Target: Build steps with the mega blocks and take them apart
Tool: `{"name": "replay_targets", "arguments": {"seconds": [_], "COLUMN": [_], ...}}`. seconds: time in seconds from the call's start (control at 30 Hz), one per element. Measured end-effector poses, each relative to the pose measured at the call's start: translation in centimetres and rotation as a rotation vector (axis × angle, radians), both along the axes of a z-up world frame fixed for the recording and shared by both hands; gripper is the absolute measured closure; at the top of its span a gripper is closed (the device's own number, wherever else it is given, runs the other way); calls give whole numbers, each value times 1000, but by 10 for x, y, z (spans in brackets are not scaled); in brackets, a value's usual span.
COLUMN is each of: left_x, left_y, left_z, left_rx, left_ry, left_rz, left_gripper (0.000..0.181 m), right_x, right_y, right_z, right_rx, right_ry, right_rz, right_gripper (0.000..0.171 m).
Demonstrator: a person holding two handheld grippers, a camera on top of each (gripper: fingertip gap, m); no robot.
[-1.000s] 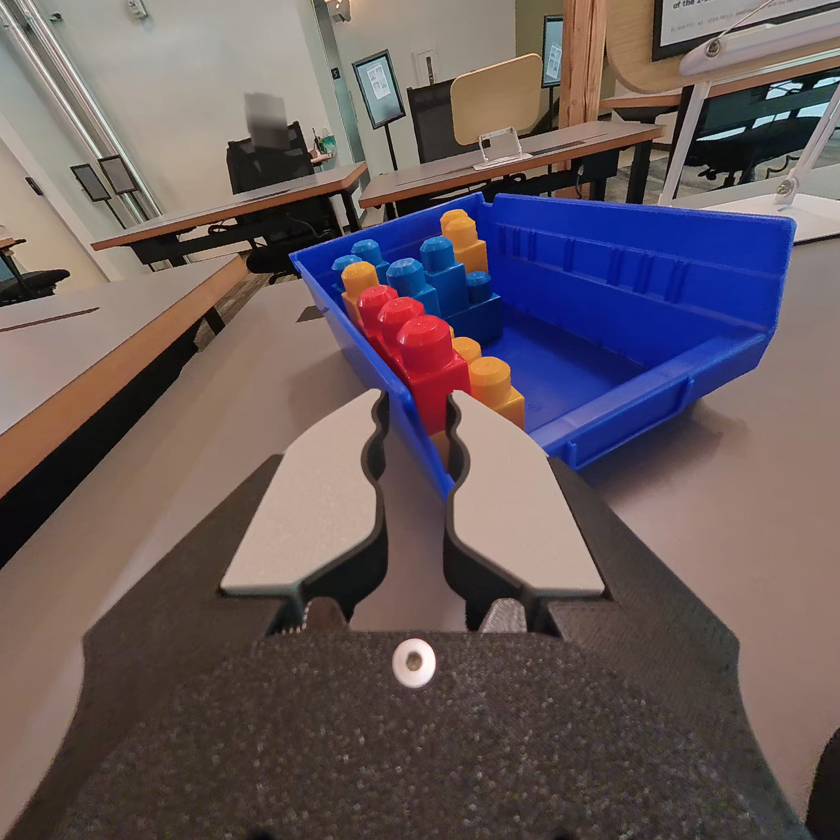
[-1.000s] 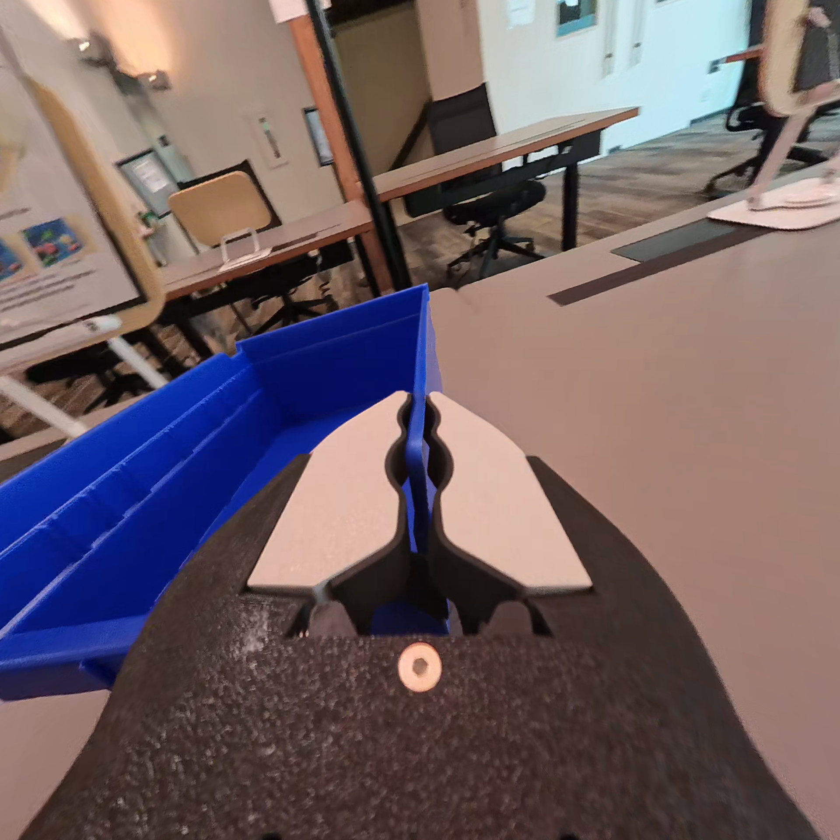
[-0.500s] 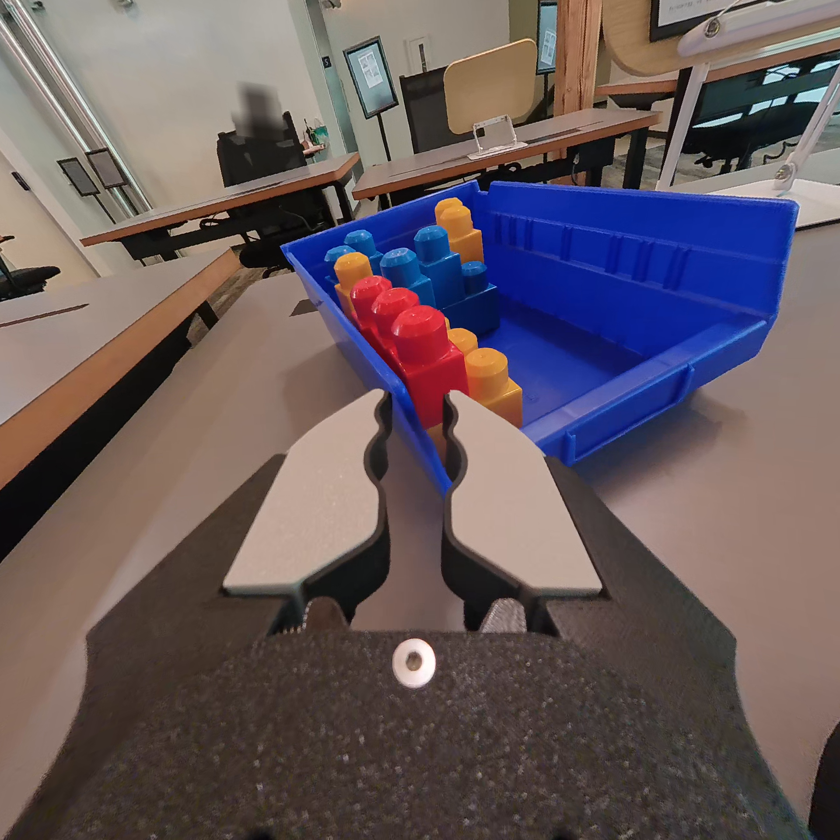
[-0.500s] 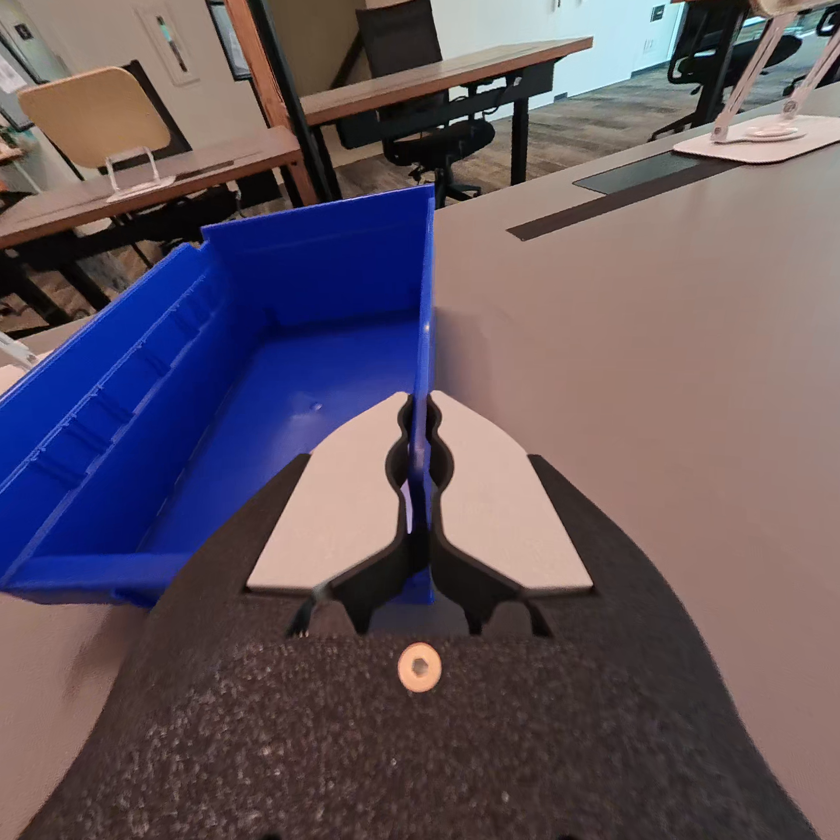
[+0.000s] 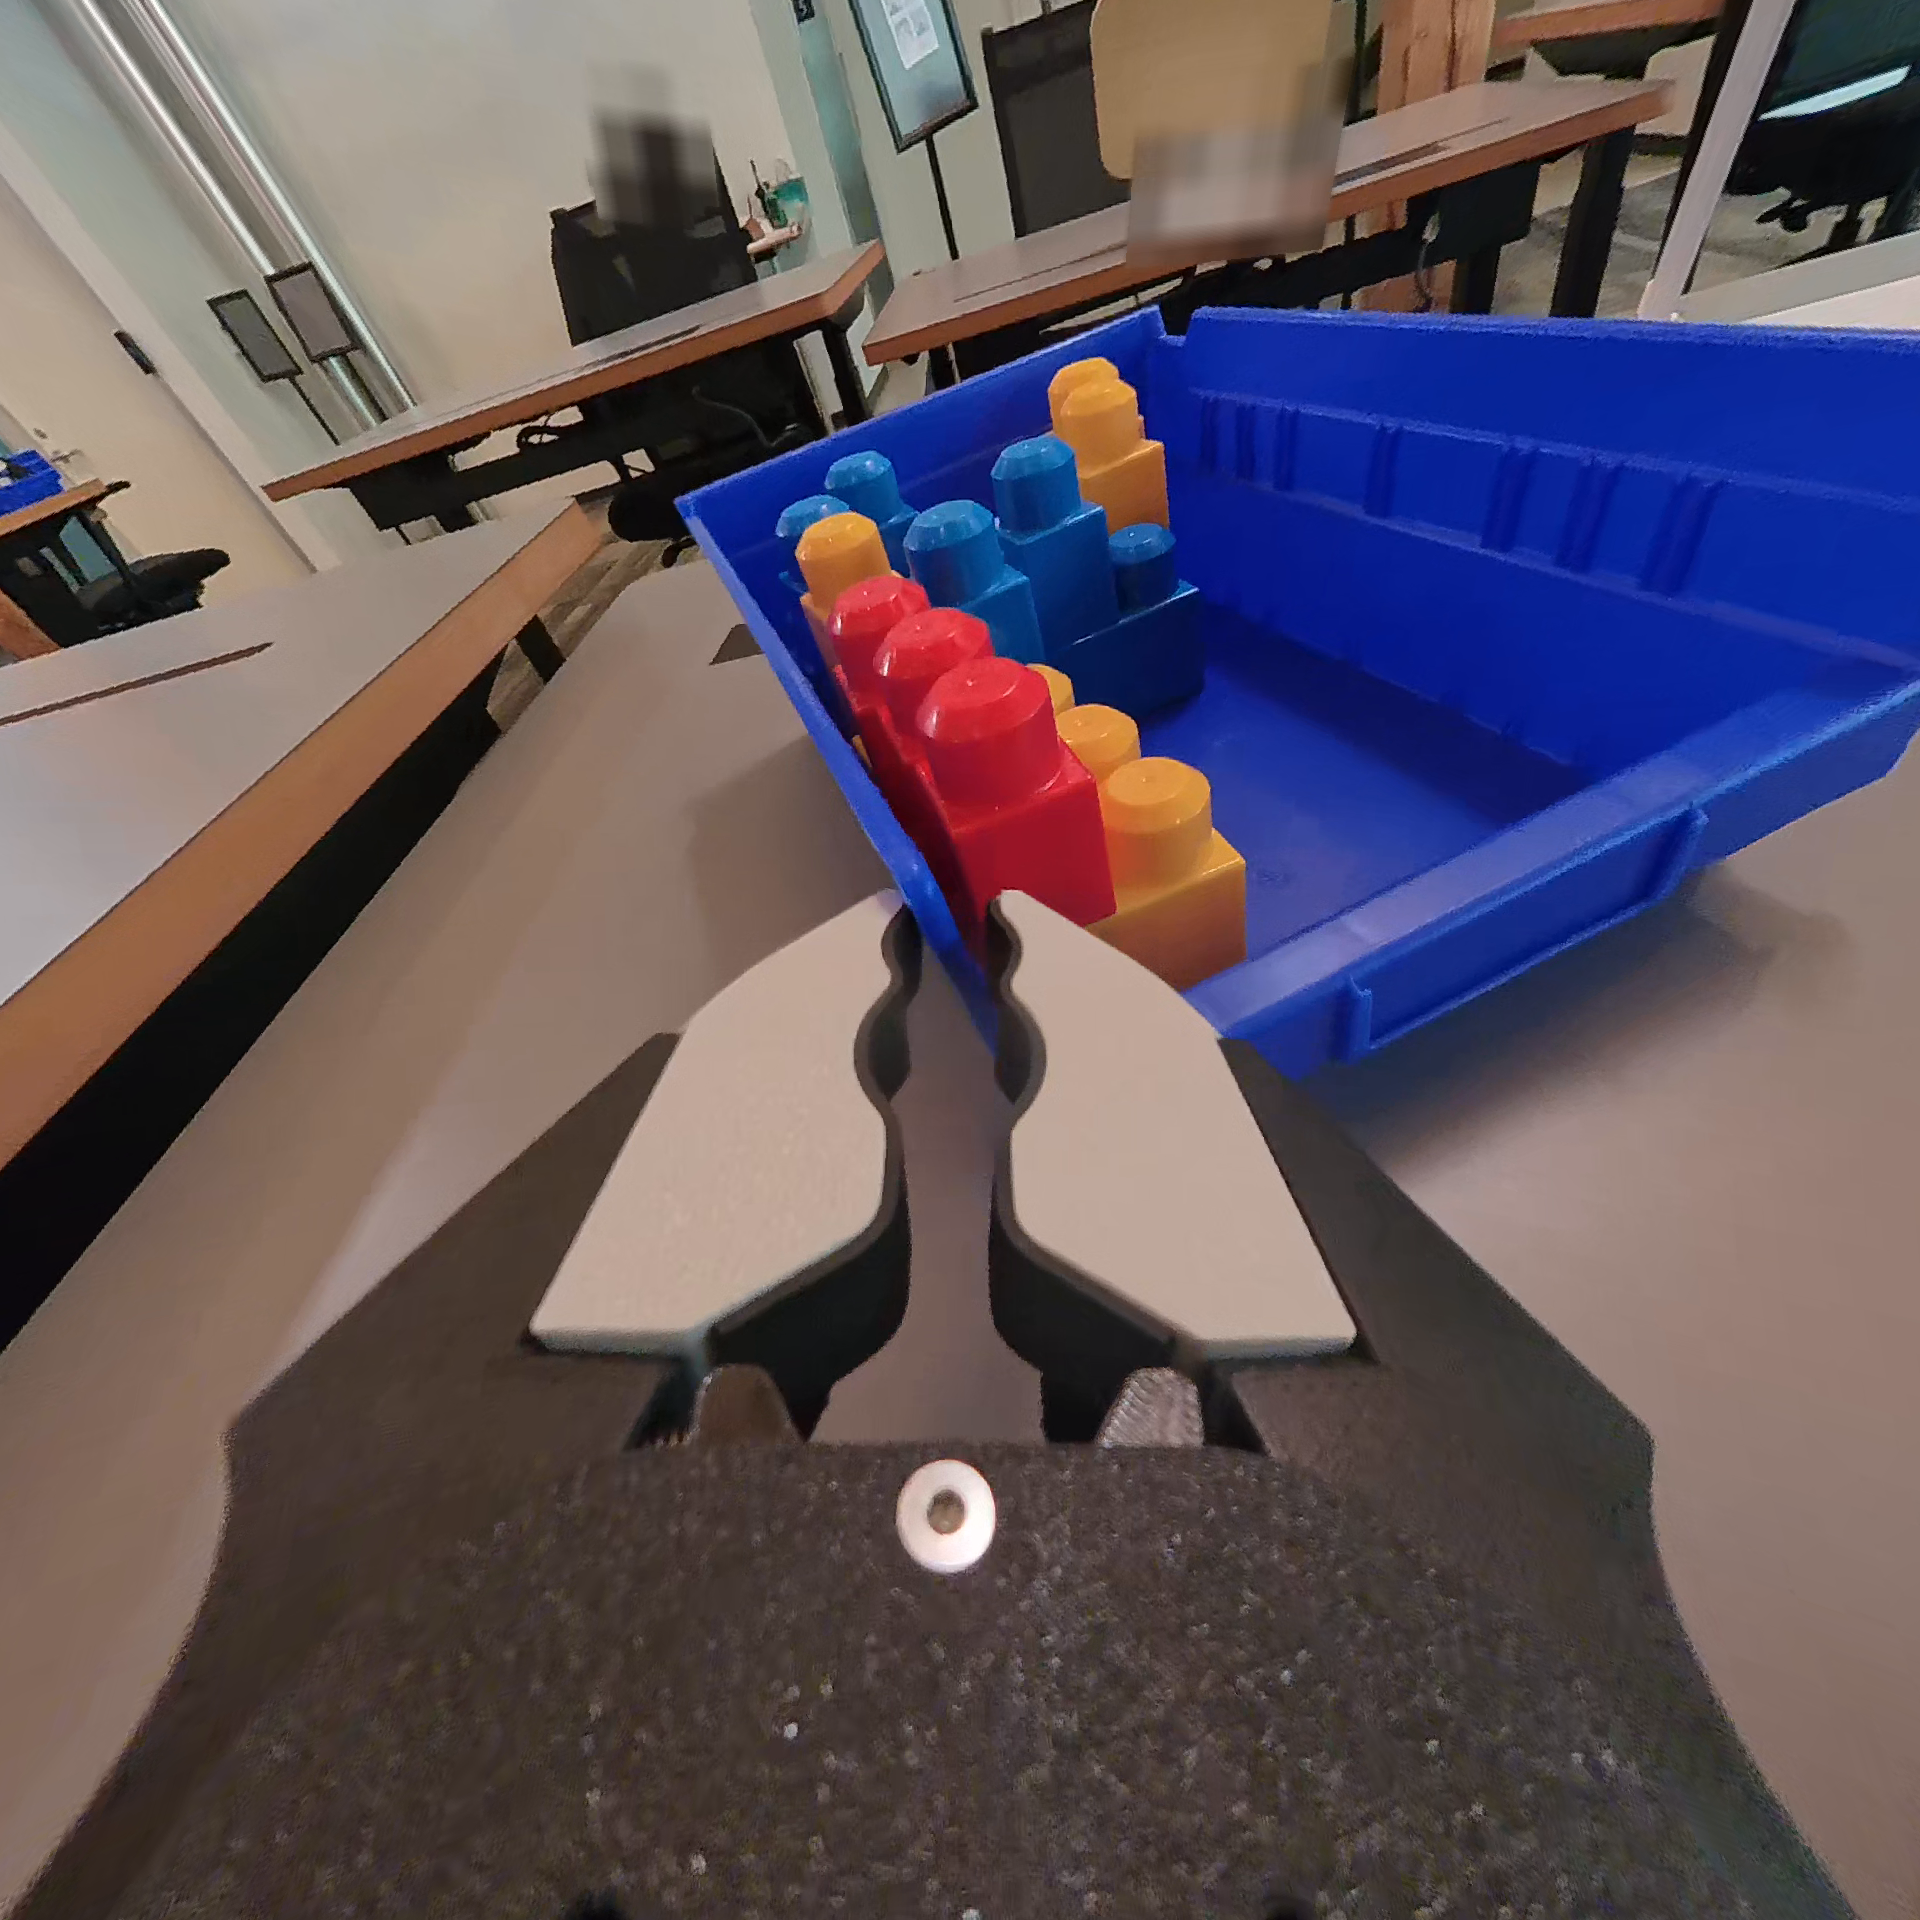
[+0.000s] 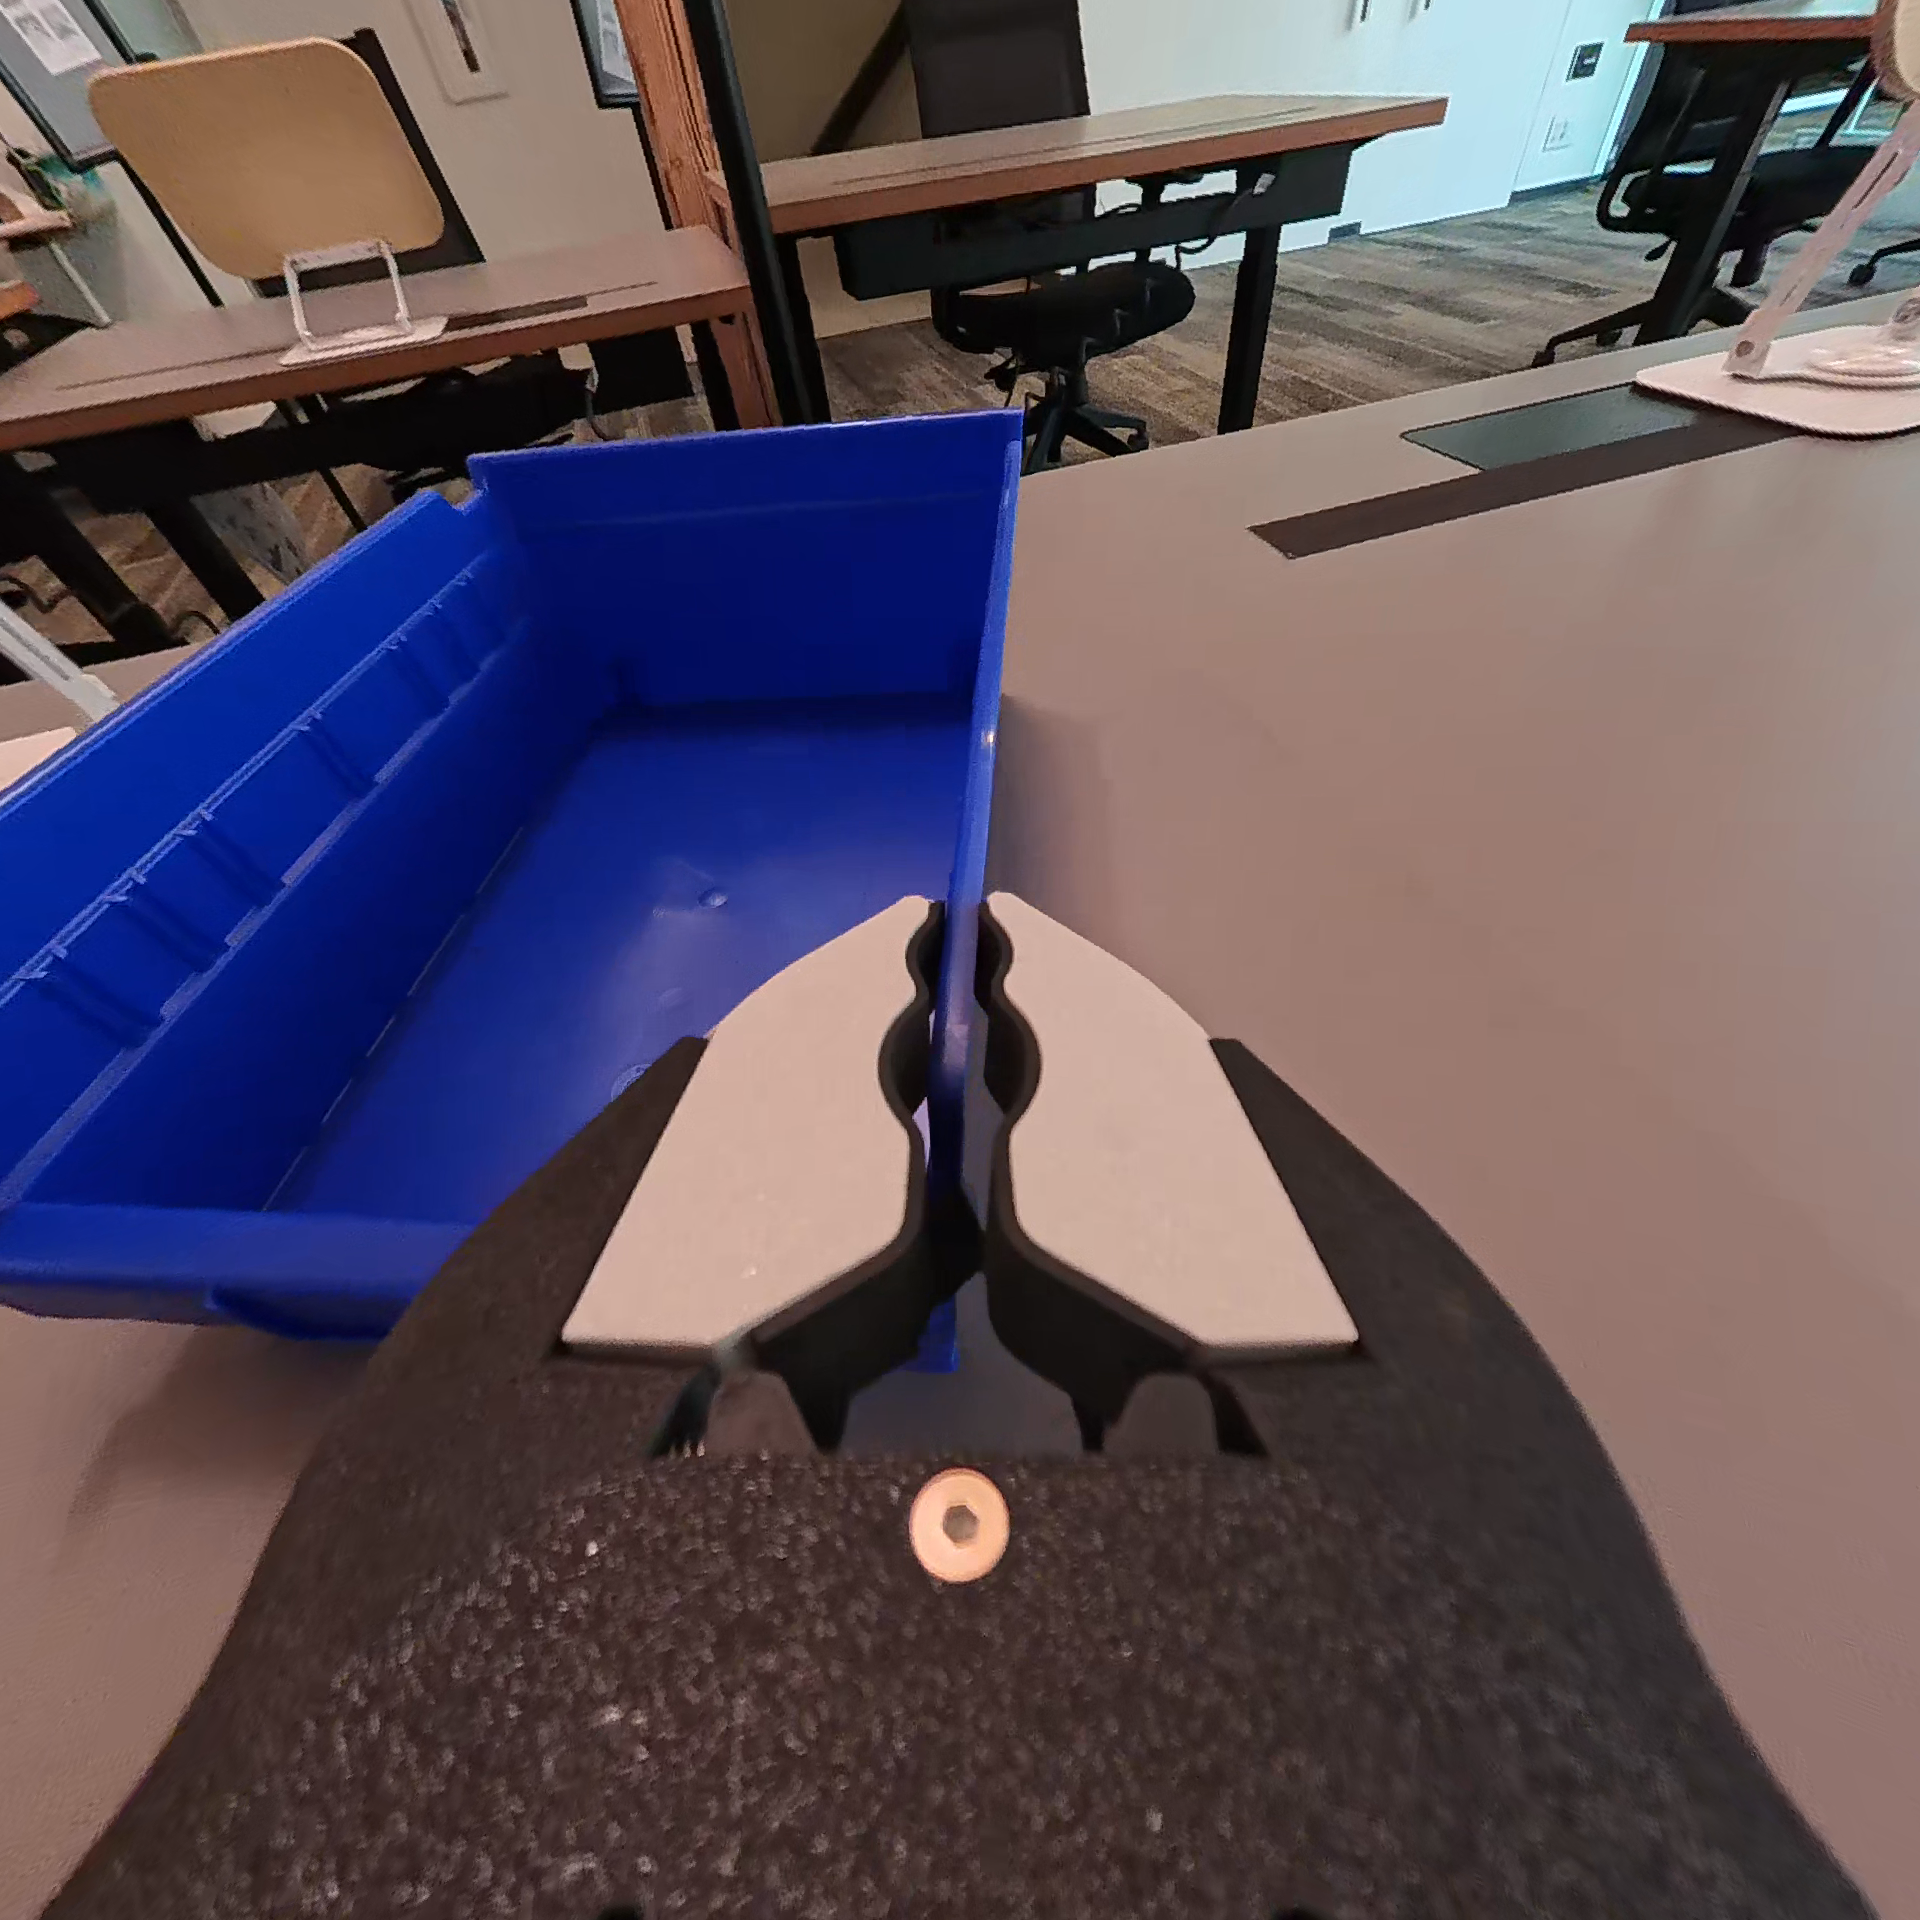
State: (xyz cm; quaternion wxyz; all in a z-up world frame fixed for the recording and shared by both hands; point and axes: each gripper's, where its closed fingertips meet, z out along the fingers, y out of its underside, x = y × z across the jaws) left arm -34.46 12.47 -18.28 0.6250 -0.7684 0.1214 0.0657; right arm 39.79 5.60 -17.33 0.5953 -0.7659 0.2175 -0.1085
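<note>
- Blue plastic bin [image 5: 1538,582] sits on a grey tabletop [image 5: 582,1018], seen from two cameras mounted on hand-held grippers.
- Left gripper [image 5: 948,914] straddles the near end of the bin's left wall; its grey fingers [image 5: 748,1143] have that wall between them, but a gap shows, so a firm grip on it cannot be confirmed.
- Mega blocks [image 5: 997,665] stand inside the bin, crowded along its left wall.
- Red block [image 5: 987,790] with three round studs stands nearest the left gripper, against the wall.
- Orange block [image 5: 1164,862] stands just right of the red block, touching it and lower.
- Blue blocks [image 5: 1049,582] are stacked farther back in stepped heights, and another orange block [image 5: 1107,447] rises at the far end.
- Right half of the bin floor is bare blue plastic.
- Right gripper [image 6: 958,914] is clamped on the bin's right wall [image 6: 987,665]; its fingers [image 6: 1132,1143] press the thin wall from both sides near the bin's near corner.
- In the right wrist view, no blocks are visible in the part of the bin shown.
- Desks and office chairs fill the room behind, and a white lamp base [image 6: 1797,390] rests on the tabletop at far right.
</note>
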Motion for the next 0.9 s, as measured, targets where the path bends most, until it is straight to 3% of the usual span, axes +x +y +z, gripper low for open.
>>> {"name": "replay_targets", "arguments": {"seconds": [0.53,0.9], "left_x": [-30,-65], "left_y": [34,68], "left_z": [-3,-3], "left_rx": [-129,-132], "left_ry": [-18,-214], "left_rz": [141,250], "left_gripper": [174,173], "right_x": [-37,-40], "right_y": [16,16], "right_z": [-1,-2], "right_rx": [-49,-54], "right_ry": [-82,-73], "right_rz": [91,139], "right_gripper": [159,159]}}
